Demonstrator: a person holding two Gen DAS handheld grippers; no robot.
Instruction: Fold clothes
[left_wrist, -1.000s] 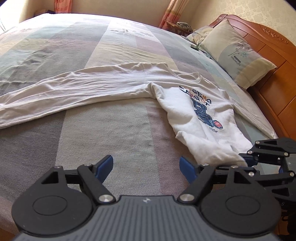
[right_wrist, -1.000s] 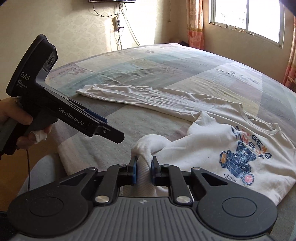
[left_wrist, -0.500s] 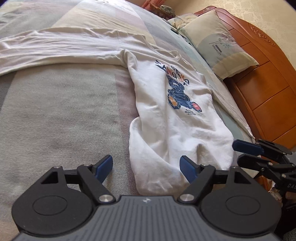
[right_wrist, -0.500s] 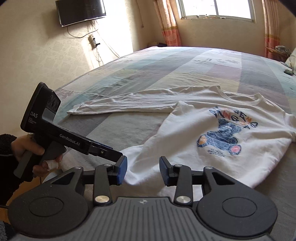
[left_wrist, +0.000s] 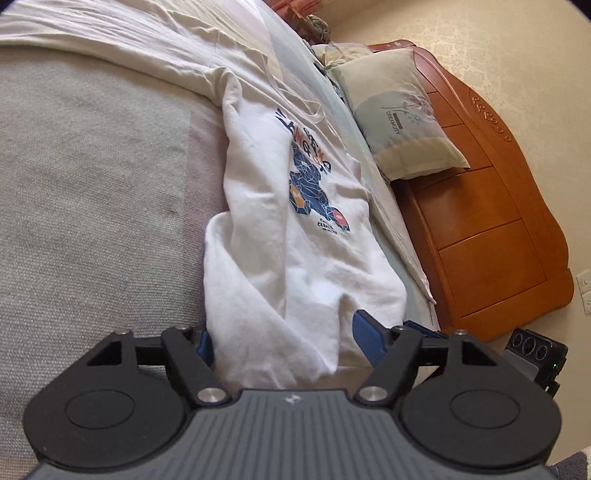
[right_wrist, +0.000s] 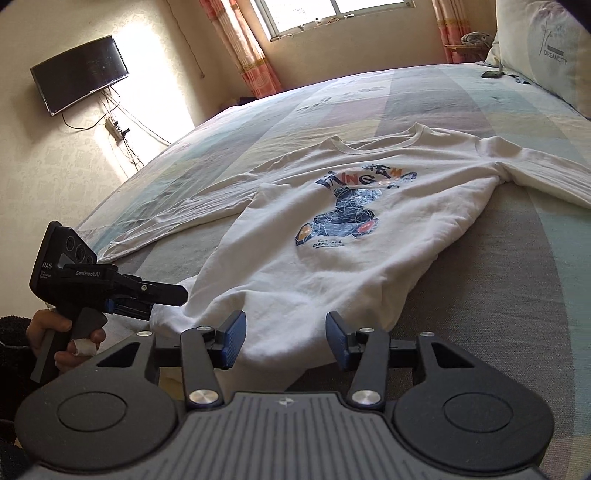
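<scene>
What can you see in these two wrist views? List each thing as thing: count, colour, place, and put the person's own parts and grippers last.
Sweatshirt: one, white with blue print, spread on the bed.
Bed cover: one, pastel patchwork, under the sweatshirt.
Pillow: one, pale, against the headboard.
Headboard: one, orange-brown wood, bed end.
Television: one, black, on the wall.
Curtains: orange, beside the window.
Hand: one, gripping the left handle.
Left gripper: black, blue pads, closing around the hem.
Right gripper: black, blue pads, opening over the hem.
</scene>
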